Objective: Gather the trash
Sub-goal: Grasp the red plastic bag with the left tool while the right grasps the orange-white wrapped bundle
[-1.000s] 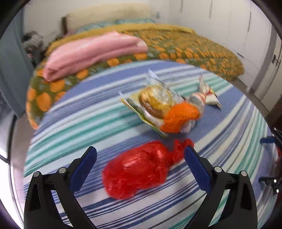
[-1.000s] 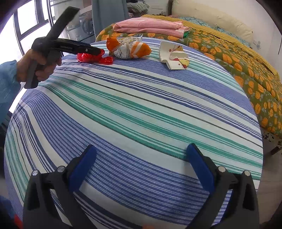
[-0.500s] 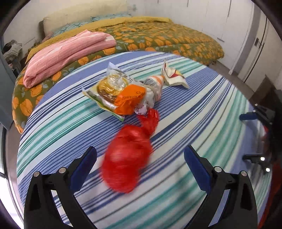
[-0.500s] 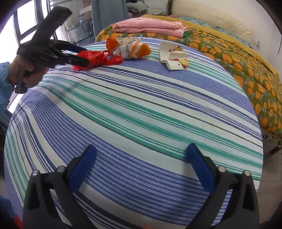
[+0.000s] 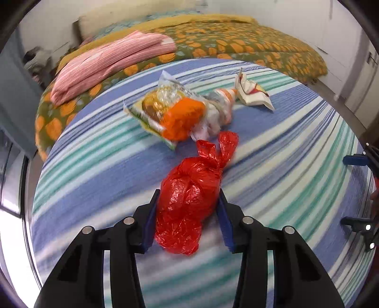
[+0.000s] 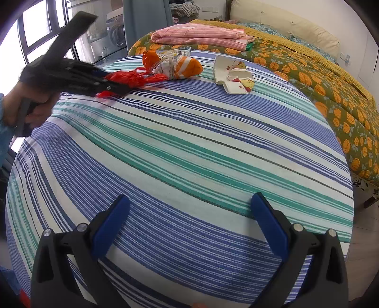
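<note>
Nearest in the left wrist view, we see the left tongs (image 5: 187, 219) closing on the red plastic bag (image 5: 189, 196); their blue pads (image 5: 149, 222) flank its bulging body, and both appear to touch the film. The bag is glossy, crinkled and translucent red, knotted at its far end into two upright ears. It lies on the striped table (image 5: 284, 151), whose cloth carries blue, teal and white bands.

Just beyond the knot we note a heap of wrappers (image 5: 175, 113): a clear packet with a yellow-green border, an orange piece and a white-and-orange twist. To its right, slightly apart, lies a crumpled white printed wrapper (image 5: 253, 94).

In the right wrist view, the right tongs (image 6: 189, 227) hang spread wide over bare cloth, with nothing between them. Across the table the left tongs (image 6: 113, 88) appear, held by a hand (image 6: 35, 111) and blurred, with the red plastic bag (image 6: 132, 77) at their tip.

Farthest, we see a bed (image 6: 319, 71) with an orange-flowered cover, a folded pink blanket (image 6: 201, 35) and a cream headboard (image 6: 284, 21).
</note>
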A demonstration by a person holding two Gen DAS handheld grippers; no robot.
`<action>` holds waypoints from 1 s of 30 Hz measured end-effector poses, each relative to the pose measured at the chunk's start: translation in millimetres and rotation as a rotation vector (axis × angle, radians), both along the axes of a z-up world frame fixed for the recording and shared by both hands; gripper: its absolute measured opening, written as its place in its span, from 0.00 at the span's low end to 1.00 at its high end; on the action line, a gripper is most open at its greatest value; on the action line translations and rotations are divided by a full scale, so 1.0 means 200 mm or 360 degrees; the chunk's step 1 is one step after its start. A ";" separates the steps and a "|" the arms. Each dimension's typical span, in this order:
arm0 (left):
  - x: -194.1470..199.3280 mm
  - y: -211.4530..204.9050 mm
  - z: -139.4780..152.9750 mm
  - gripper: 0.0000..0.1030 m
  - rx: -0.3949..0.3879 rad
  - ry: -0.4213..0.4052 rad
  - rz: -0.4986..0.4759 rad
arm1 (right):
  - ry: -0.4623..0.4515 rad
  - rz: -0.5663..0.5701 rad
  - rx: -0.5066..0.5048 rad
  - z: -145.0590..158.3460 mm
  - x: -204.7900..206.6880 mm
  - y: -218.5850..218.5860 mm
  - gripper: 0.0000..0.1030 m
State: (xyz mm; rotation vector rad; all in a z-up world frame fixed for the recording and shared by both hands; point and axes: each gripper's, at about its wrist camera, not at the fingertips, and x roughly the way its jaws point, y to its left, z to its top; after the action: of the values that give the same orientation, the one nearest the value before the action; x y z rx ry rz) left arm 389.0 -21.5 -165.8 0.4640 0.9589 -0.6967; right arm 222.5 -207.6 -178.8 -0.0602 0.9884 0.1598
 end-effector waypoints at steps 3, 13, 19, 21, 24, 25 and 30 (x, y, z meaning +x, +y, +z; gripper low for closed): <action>-0.17 0.04 0.02 0.43 -0.0037 0.0085 0.0157 | 0.0000 0.0000 0.0000 0.00 0.00 0.00 0.96; -0.56 0.06 -0.02 0.75 -0.0154 0.0074 0.0213 | 0.0001 0.0000 0.0001 0.00 0.00 0.00 0.96; -0.56 -0.01 -0.05 0.78 -0.0192 -0.0016 0.0070 | 0.0001 -0.0002 0.0012 0.00 0.00 -0.01 0.96; -0.56 -0.02 -0.05 0.78 -0.0195 -0.0027 0.0048 | -0.0002 -0.0001 0.0030 0.01 0.00 -0.01 0.96; -0.57 0.00 -0.05 0.63 -0.0210 -0.0029 0.0048 | -0.0011 0.0014 0.0131 0.02 -0.01 -0.05 0.96; -0.57 0.01 -0.05 0.49 -0.0208 -0.0026 0.0064 | -0.0013 0.0016 0.0163 0.03 0.00 -0.08 0.96; -0.56 0.11 -0.03 0.43 -0.0275 -0.0003 0.0255 | -0.0136 0.0078 0.0122 0.16 0.22 -0.12 0.96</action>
State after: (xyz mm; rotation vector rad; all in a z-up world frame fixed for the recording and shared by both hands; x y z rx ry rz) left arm 276.8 0.7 -171.8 0.2330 0.9142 -0.6277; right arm 267.0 -231.9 -146.9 -0.0210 0.8949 0.2380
